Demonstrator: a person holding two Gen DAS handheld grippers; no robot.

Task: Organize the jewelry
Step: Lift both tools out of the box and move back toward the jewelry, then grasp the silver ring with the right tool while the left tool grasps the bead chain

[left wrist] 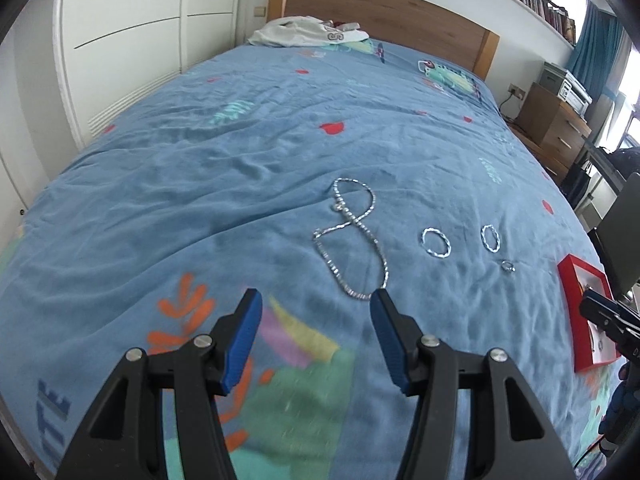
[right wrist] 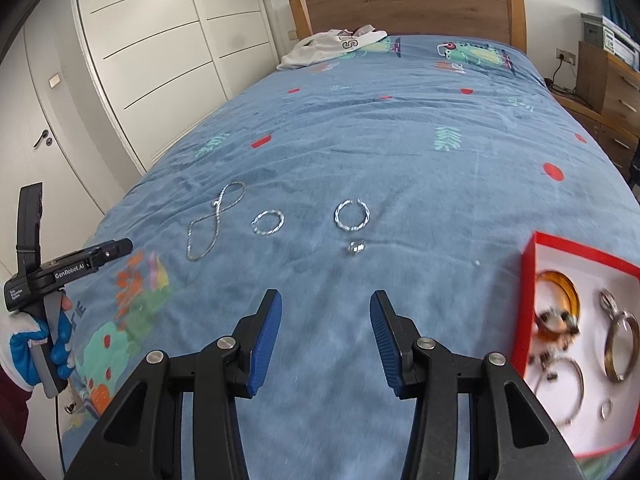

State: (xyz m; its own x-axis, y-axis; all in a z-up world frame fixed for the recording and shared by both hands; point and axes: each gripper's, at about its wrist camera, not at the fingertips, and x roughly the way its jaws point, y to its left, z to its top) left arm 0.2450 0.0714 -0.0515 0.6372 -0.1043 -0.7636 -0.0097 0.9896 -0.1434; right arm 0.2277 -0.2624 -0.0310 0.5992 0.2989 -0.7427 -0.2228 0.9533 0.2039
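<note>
My left tongs [left wrist: 316,300] were closest to the action, spread wide and holding nothing, with the bottom loop of the silver chain necklace [left wrist: 352,236] lying just ahead of the right-hand tip. The chain ran lengthwise away from me up the bed [left wrist: 240,152], twisted into a figure 8, so the left side was clearly the nearer one for it. My right tongs [right wrist: 326,300] were wide open and empty too, pointed at the small ring [right wrist: 355,246], with 2 hoop bracelets [right wrist: 352,215] just beyond it. The red jewelry box [right wrist: 532,280] sat off to the right, already holding several bangles. Nothing blocked either reach, I'd say, just rumpled blanket. Thin chain on soft fabric looked fiddly to pinch, though.
</note>
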